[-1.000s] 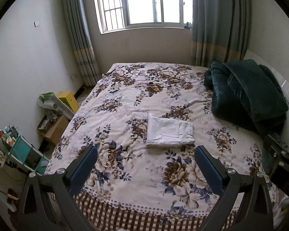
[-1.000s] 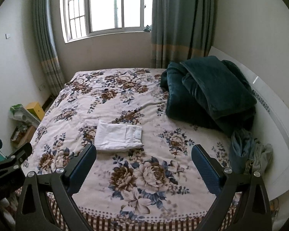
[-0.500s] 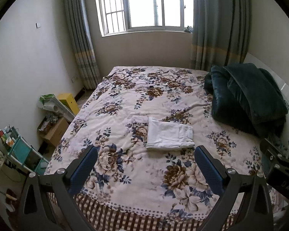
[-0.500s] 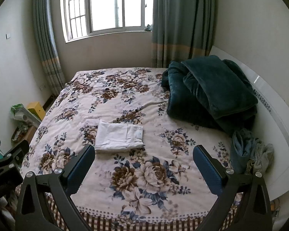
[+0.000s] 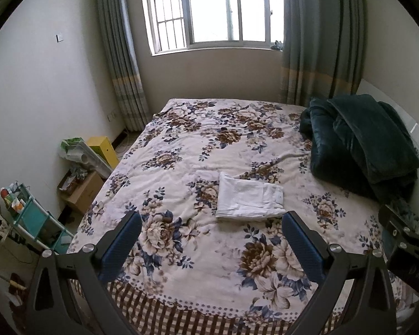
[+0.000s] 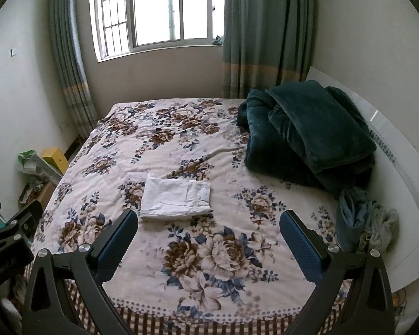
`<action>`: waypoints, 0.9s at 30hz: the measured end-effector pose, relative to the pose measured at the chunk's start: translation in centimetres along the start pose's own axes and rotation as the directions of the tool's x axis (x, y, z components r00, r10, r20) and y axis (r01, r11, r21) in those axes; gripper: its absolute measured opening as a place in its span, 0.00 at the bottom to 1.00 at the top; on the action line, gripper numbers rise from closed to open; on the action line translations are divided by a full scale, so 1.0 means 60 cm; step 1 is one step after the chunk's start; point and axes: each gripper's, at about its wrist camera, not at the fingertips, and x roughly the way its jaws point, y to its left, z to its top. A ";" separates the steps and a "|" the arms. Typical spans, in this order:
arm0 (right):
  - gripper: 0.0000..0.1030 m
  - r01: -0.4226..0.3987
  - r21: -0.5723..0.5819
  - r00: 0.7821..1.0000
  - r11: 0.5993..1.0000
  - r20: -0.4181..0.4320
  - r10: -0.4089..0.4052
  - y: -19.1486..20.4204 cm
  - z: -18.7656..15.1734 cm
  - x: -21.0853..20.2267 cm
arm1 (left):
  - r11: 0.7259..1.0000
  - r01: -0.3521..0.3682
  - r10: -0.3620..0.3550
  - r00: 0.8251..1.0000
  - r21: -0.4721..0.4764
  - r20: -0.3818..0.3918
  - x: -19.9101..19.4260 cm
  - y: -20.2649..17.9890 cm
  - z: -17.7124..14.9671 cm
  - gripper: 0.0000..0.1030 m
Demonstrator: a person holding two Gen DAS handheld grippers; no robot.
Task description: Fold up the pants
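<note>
Clearly the white cotton pants [image 5: 250, 200] lie in a compact folded rectangle near the middle of the floral-quilted bed [image 5: 181, 251], so I judge the folding done. I hold my left claw [image 5: 211, 247] and right claw [image 6: 209, 244] above the bed's foot, both spread wide and empty, well apart from the cloth. A dark green plush blanket [image 6: 307, 131] sits heaped by the headboard, out of the way.

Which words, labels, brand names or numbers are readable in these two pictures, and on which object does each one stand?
No text can be read with certainty.
Left gripper's body at the edge of the right wrist view: faint embossed letters, too blurred to read.
White folded pants: a small tag near the waistband, too small to read.
Yellow box by the wall: no lettering visible.
</note>
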 end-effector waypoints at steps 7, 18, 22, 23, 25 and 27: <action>1.00 -0.010 -0.001 1.000 1.000 0.004 0.010 0.010 -0.017 -0.018 | 1.000 0.002 -0.002 1.000 0.003 0.000 -0.001 0.001 -0.001 1.00; 1.00 -0.016 -0.003 1.000 1.000 0.004 0.016 0.016 -0.020 -0.022 | 1.000 0.007 -0.007 1.000 0.005 0.004 -0.005 0.000 -0.001 1.00; 1.00 -0.016 -0.003 1.000 1.000 0.004 0.016 0.013 -0.020 -0.022 | 1.000 0.010 -0.010 1.000 0.007 0.005 -0.004 -0.004 0.000 1.00; 1.00 -0.016 -0.002 1.000 1.000 0.005 0.016 0.013 -0.019 -0.022 | 1.000 0.013 -0.013 1.000 0.008 0.006 -0.005 -0.005 0.000 1.00; 1.00 -0.016 -0.004 1.000 1.000 0.004 0.016 0.013 -0.019 -0.021 | 1.000 0.010 -0.010 1.000 0.006 0.006 -0.005 -0.005 -0.001 1.00; 1.00 -0.018 -0.002 1.000 1.000 0.006 0.018 0.013 -0.019 -0.022 | 1.000 0.010 -0.010 1.000 0.006 0.006 -0.005 -0.005 -0.002 1.00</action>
